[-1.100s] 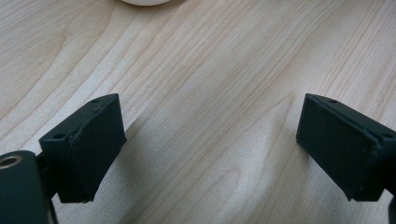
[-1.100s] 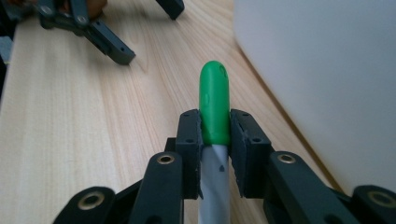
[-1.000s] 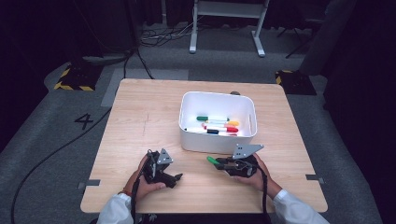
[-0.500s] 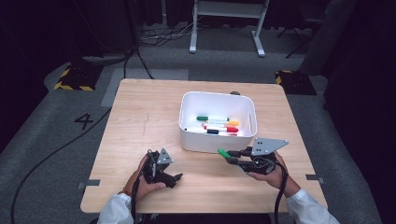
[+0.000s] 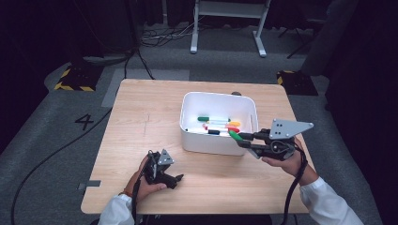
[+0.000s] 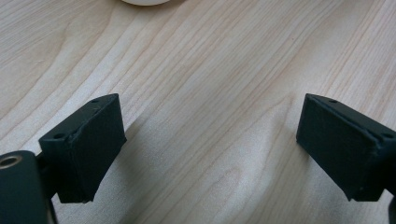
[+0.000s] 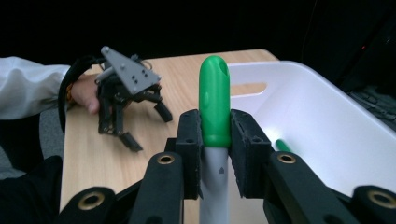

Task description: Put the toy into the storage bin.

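Right gripper view: we hold the green-capped marker (image 7: 214, 112) clamped in our right tongs (image 7: 215, 140) above the white bin's (image 7: 322, 121) near rim (release inside next); left tongs (image 6: 210, 149) wide, empty, near the counter's (image 5: 141, 122) front edge.

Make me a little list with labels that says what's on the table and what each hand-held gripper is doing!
table: light wood
bin: white, near the middle of the table
in the bin: several markers with coloured caps
right hand-held gripper: shut on a green-capped marker, raised at the bin's front right corner
left hand-held gripper: open, nothing between its jaws, low over bare wood near the table's front edge
person: white sleeves, one hand on each gripper
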### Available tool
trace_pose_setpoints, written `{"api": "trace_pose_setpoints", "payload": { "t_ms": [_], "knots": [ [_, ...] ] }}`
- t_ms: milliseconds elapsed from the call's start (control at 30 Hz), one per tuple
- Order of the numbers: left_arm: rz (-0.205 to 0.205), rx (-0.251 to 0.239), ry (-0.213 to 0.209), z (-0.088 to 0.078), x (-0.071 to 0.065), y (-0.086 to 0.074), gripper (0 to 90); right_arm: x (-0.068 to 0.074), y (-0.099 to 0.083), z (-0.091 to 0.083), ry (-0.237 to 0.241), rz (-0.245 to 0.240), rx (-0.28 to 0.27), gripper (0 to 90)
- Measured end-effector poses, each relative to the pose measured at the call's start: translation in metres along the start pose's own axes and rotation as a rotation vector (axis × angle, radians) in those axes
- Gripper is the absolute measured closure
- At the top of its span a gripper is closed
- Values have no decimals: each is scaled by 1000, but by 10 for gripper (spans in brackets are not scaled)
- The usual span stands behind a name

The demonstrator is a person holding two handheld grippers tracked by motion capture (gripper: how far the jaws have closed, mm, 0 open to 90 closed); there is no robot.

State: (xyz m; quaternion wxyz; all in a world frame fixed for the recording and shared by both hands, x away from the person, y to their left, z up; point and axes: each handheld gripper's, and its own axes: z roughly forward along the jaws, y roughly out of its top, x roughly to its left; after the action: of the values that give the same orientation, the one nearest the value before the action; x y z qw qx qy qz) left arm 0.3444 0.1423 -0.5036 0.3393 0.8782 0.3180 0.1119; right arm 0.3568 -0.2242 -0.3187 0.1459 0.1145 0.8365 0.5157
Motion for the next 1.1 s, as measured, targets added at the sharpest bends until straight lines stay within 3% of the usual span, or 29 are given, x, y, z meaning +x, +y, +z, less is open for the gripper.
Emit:
{"api": "trace_pose_setpoints", "payload": {
  "t_ms": [200, 400, 500, 733, 867, 1100],
  "knots": [
    [1, 1, -1, 0, 0, 0, 81, -18, 26, -9, -58, -28, -30, 748],
    [1, 1, -1, 0, 0, 0, 81, -34, 41, -1, -61, -28, -27, 748],
    [0, 0, 0, 0, 0, 0, 80, -43, 43, 11, -71, -36, 10, 748],
    [0, 0, -1, 0, 0, 0, 80, -71, 36, 41, -47, 29, 72, 748],
    [0, 1, -2, 0, 0, 0, 80, -79, 30, 58, -48, 38, 123, 748],
    [-1, 0, -1, 0, 0, 0, 80, -86, 18, 84, -5, 52, 227, 748]
  ]
}}
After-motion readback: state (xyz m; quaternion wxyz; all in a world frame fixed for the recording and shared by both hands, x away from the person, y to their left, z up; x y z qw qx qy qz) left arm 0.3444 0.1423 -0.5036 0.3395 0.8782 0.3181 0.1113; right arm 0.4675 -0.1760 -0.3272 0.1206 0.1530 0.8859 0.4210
